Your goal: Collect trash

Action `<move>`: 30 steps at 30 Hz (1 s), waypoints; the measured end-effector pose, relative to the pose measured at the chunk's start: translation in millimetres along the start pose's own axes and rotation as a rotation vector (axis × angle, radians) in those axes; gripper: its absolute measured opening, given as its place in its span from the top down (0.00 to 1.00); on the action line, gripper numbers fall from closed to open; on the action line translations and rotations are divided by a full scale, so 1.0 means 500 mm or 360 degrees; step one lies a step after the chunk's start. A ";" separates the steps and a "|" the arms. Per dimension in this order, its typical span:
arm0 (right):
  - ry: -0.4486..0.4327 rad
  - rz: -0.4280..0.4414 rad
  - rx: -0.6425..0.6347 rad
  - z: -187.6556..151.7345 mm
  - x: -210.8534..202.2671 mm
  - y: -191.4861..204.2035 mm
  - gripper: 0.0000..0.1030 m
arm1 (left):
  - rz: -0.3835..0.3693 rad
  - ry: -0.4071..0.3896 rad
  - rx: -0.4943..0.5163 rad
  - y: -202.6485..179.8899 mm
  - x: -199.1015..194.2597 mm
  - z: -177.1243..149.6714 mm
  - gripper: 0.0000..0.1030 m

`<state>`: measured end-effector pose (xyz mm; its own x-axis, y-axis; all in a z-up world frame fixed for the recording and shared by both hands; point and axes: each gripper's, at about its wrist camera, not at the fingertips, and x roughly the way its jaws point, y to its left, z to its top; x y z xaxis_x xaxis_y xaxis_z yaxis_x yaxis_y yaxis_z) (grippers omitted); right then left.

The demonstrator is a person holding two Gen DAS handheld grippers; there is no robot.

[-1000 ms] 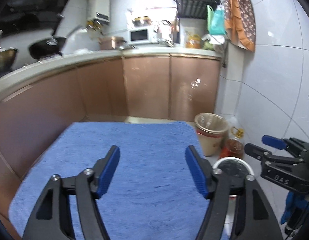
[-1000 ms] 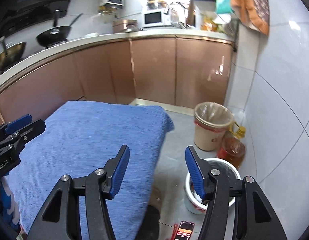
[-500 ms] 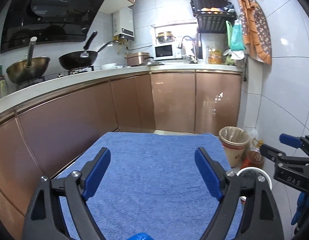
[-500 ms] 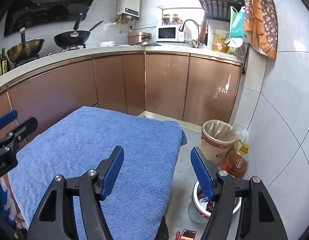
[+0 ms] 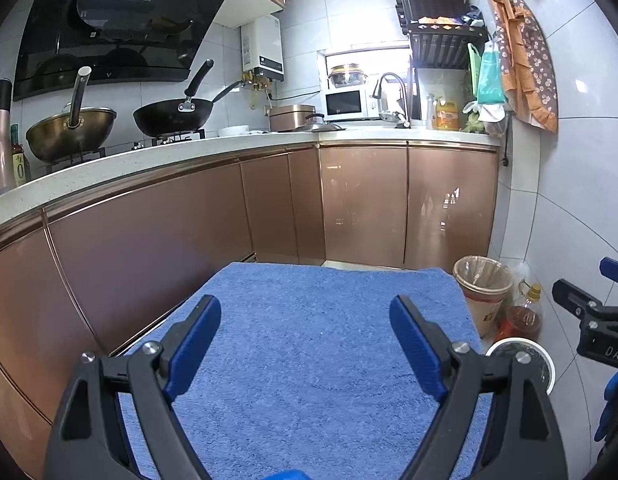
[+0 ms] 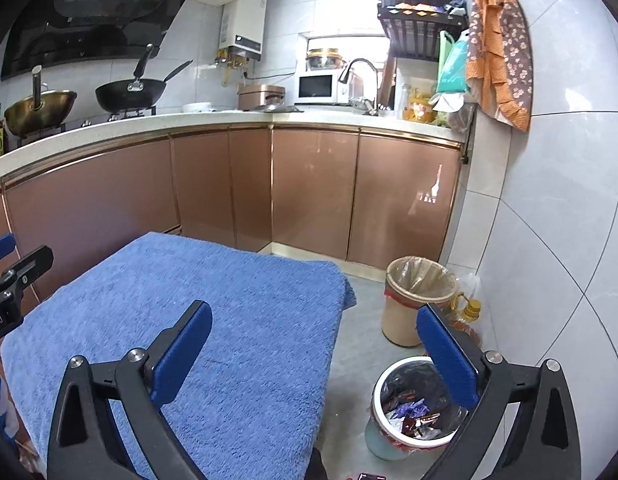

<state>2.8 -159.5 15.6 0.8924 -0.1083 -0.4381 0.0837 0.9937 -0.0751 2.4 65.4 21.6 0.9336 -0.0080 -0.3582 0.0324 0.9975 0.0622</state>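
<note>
Right wrist view: right tongs [image 6: 315,334] gape wide, having just spread, gripping nothing; left tongs [image 5: 305,326] likewise empty, above the blue-toweled tabletop [image 6: 213,304]. Trash (wrappers) fills the white bin [image 6: 409,408] on the floor.

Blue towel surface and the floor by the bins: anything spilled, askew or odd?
Nothing stands out. The blue towel lies flat and bare. Wrappers sit inside the white bin; the lined bin and oil bottle stand upright. Both grippers are open, holding nothing.
</note>
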 end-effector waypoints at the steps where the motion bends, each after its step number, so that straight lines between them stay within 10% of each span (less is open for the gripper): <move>1: -0.0004 -0.0005 0.0007 -0.001 0.000 -0.002 0.00 | -0.0003 0.0005 0.0000 -0.001 0.001 -0.002 0.16; 30: -0.0047 -0.0108 0.0113 -0.020 0.002 -0.056 0.00 | -0.0017 0.0050 0.0019 -0.034 0.024 -0.015 0.16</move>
<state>-3.0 -187.6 8.1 0.8960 -0.1758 -0.4078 0.1748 0.9838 -0.0399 10.2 48.7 9.3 0.9216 -0.0164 -0.3877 0.0467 0.9965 0.0690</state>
